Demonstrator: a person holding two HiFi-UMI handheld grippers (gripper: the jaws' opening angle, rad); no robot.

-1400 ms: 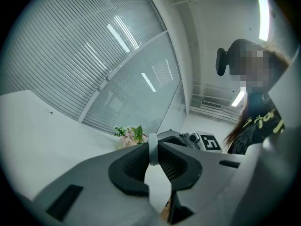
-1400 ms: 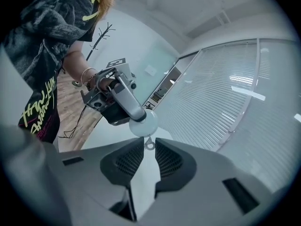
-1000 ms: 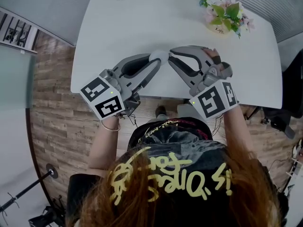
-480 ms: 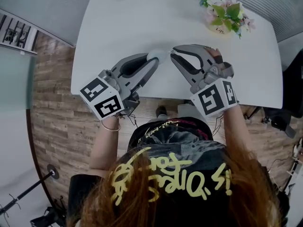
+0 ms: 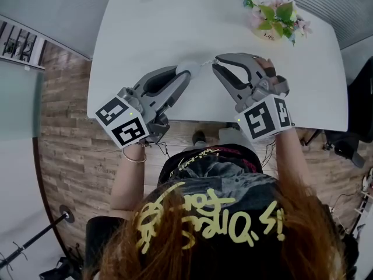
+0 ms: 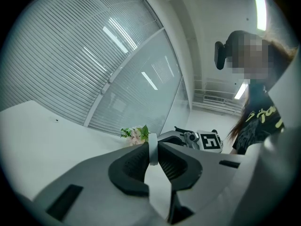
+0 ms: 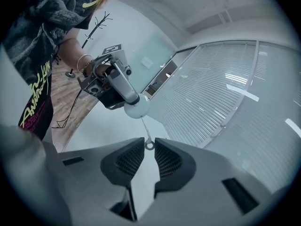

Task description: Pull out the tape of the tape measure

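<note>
Left gripper point(image 5: 184, 74) clamps tape measure point(image 7: 136, 108); right gripper point(image 7: 149, 144) pinches its tape point(image 7: 145, 128).

One white surface point(image 5: 175, 22), bearing one small pot of flowers point(image 5: 273, 17). Two grippers: the left gripper point(image 5: 187, 73) and the right gripper point(image 5: 214, 63). One round white tape measure point(image 7: 136, 108) with one pull ring point(image 7: 149, 145). One person point(image 5: 210, 214).

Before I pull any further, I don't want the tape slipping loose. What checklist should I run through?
1. Left gripper clamped on tape measure case: ok.
2. Right gripper pinching the pull ring: ok.
3. Tape straight between case and ring: ok.
4. Flower pot well away from both grippers: ok.
5. Tape left inside the case: cannot tell.
</note>
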